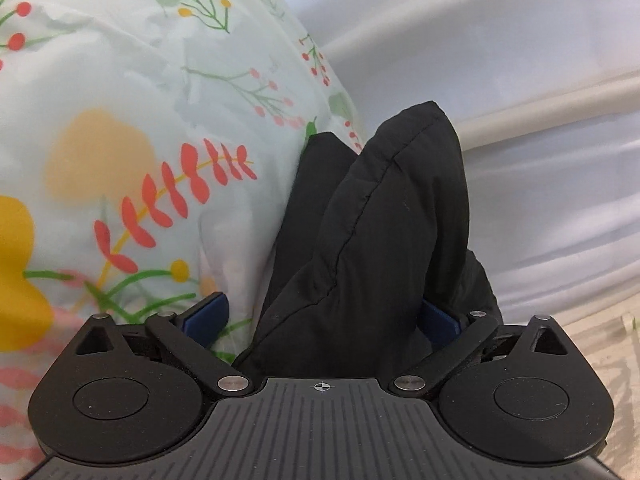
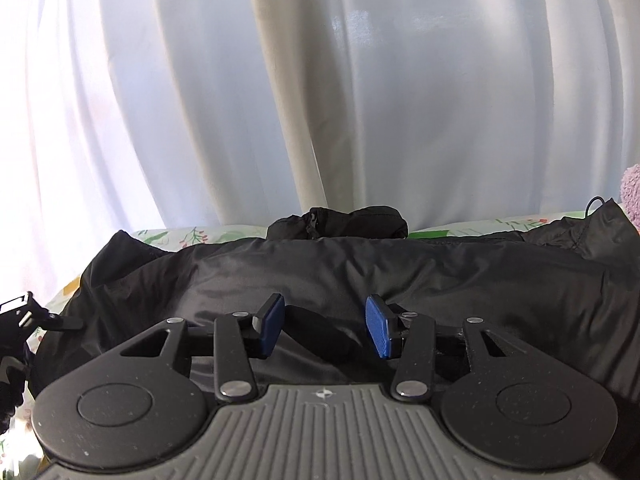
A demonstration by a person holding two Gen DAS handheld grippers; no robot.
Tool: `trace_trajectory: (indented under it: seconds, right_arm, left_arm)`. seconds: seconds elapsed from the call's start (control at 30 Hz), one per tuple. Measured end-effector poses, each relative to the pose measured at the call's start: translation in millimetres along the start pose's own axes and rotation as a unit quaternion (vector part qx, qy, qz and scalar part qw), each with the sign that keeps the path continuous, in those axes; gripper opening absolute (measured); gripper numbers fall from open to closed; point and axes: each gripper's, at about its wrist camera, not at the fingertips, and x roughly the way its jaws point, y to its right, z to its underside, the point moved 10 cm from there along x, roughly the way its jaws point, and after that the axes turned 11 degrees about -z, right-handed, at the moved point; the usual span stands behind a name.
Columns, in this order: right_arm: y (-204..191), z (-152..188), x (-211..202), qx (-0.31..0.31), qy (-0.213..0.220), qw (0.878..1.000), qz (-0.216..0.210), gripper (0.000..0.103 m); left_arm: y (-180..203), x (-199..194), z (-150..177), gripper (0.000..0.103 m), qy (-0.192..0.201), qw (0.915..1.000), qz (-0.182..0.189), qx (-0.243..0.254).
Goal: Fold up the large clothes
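Left wrist view: floral bedsheet (image 1: 120,128) fills the left side, white curtain (image 1: 520,40) the right. We have a fold of the black jacket (image 1: 372,240) bunched up between the fingers of the left gripper (image 1: 324,316). The blue pads (image 1: 208,312) stand wide apart, so the jaws look open around the cloth, not pinching it. The far pad is mostly hidden by fabric, so we cannot confirm contact.

Right wrist view: at the left edge of the bed a bit of the other tool (image 2: 24,312) shows. The jacket (image 2: 360,272) lies spread across the bed, and a dark lump (image 2: 340,220) sits at the far edge against the curtain (image 2: 320,80); we cannot tell whether it belongs to the jacket. Our right gripper (image 2: 326,328) hovers low over the near hem, jaws parted, with a small ridge of cloth between the pads (image 2: 380,328), not clamped. A purple fuzzy thing (image 2: 632,188) sits at the far right edge.

Handling, our read: padded shell, soft and bulky, probably light, and the smooth surface looks slippery. It will spring back and slide out of a shallow pinch. We'd take hold at stitched seams or the hem, biting deep through both layers, and keep the two grips level.
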Motion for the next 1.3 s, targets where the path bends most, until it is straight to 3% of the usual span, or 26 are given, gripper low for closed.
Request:
trace_trajectory:
  seconds: [0.03,0.1,0.23,0.33,0.4,0.63,0.77,0.87,1.0,1.13,1.23,1.3]
  right_arm:
    - [0.3,0.7,0.5,0.001,-0.001,1.000,0.002,0.044]
    - [3.0,1.2,2.1,0.007,-0.004,1.000,0.008,0.038]
    - [6.6,0.9,5.1,0.020,-0.009,1.000,0.018,0.029]
    - [1.2,-7.9,-1.1,0.033,0.014,0.999,0.010,0.026]
    - [-5.5,-11.4,0.3,0.026,0.020,0.999,0.005,0.026]
    - [-0.1,10.7,44.9,0.026,-0.018,0.999,0.017,0.025]
    - [9.4,21.9,59.1,0.051,-0.027,0.998,-0.002,0.022]
    - [21.9,29.3,62.3,0.104,-0.024,0.993,-0.041,0.019]
    - [46.1,42.7,60.6,0.219,-0.003,0.967,-0.129,0.010]
    - [70.3,53.7,55.2,0.331,0.018,0.918,-0.218,0.008]
    - [84.7,58.1,43.2,0.385,0.018,0.891,-0.241,0.007]
    - [93.5,61.4,25.3,0.410,0.004,0.883,-0.227,0.007]
  left_arm:
    - [1.5,4.0,1.9,0.077,-0.009,0.9999,0.004,0.005]
    - [3.3,8.6,4.4,0.071,-0.020,0.9998,0.010,-0.001]
    - [9.0,5.4,3.1,0.044,-0.022,0.9995,0.023,-0.004]
    - [21.7,-1.0,-3.3,0.032,-0.019,0.9993,0.029,0.010]
    - [33.2,-9.5,-5.2,0.030,-0.015,0.9989,0.042,0.012]
    - [105.4,-44.4,1.9,0.028,0.006,0.9912,0.121,0.055]
    - [172.2,-53.9,21.7,0.028,0.008,0.9787,0.168,0.117]
    - [226.7,-48.0,47.9,0.028,0.000,0.9636,0.197,0.181]
    - [289.2,-15.0,93.5,0.028,-0.041,0.9422,0.228,0.243]
    - [330.7,31.4,141.6,0.028,-0.090,0.9292,0.243,0.264]
    - [354.2,55.4,166.8,0.029,-0.111,0.9230,0.254,0.267]
    - [365.1,60.6,178.5,0.029,-0.120,0.9176,0.259,0.277]
